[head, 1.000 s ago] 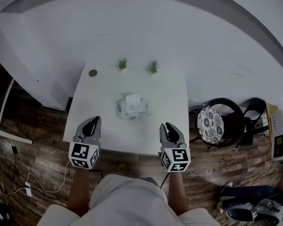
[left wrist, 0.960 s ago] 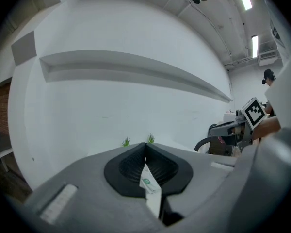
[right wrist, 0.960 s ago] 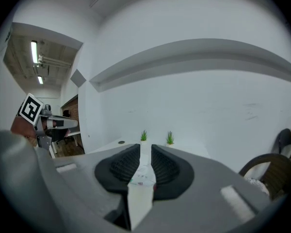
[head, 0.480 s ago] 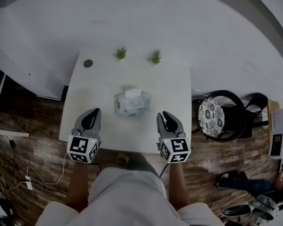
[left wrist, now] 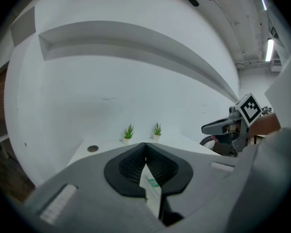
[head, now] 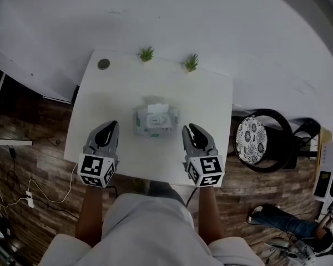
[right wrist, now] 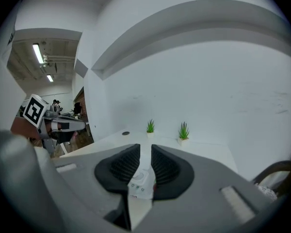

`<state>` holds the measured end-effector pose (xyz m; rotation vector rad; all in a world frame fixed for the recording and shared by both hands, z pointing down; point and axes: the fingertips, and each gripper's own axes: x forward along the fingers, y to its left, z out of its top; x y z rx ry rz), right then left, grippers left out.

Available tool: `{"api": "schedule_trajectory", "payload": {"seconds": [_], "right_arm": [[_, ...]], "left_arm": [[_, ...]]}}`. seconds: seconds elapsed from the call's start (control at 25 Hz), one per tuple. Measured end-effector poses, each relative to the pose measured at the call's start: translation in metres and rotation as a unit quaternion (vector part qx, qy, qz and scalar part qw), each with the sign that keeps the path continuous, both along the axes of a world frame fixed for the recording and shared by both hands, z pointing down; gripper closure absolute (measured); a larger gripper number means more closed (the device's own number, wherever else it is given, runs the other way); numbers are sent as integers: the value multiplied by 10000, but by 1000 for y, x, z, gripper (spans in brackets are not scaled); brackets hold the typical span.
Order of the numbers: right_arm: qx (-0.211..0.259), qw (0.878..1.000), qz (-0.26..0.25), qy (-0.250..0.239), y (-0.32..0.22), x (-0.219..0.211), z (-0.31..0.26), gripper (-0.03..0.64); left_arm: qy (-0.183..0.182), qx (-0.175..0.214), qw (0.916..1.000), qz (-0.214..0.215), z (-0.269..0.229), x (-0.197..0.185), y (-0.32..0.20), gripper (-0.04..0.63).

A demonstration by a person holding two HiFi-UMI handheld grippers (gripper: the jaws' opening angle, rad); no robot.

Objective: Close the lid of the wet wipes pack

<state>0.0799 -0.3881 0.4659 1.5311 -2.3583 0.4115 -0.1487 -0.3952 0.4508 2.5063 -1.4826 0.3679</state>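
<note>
- White table (head: pixel 205 110), square top, set against the white wall (head: pixel 211 21).
- Two small potted plants (head: pixel 147 54) (head: pixel 192 62) at the table's far edge, standing apart.
- Small round dark disc (head: pixel 104 64) at the far left corner.
- Black chair with patterned cushion (head: pixel 251 140), right of the table.
- Wood floor (head: pixel 39 165) with a white cable (head: pixel 22 201) lying on it at left.

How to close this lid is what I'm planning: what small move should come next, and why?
Probably ease the right gripper forward to the raised lid of the wet wipes pack. It and the left gripper hang short of the pack, touching nothing, and the lid looks open.
</note>
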Motion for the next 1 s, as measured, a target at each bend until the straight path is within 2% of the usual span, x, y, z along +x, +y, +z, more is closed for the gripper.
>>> {"api": "schedule_trajectory", "payload": {"seconds": [0.4, 1.0], "right_arm": [[-278, 9992, -265, -131, -39, -7, 31, 540], [-796, 9957, -439, -169, -59, -6, 90, 540]], "left_arm": [[-105, -254, 9996, -76, 24, 8, -32, 589], [-189, -815, 9965, -36, 88, 22, -52, 589]]}}
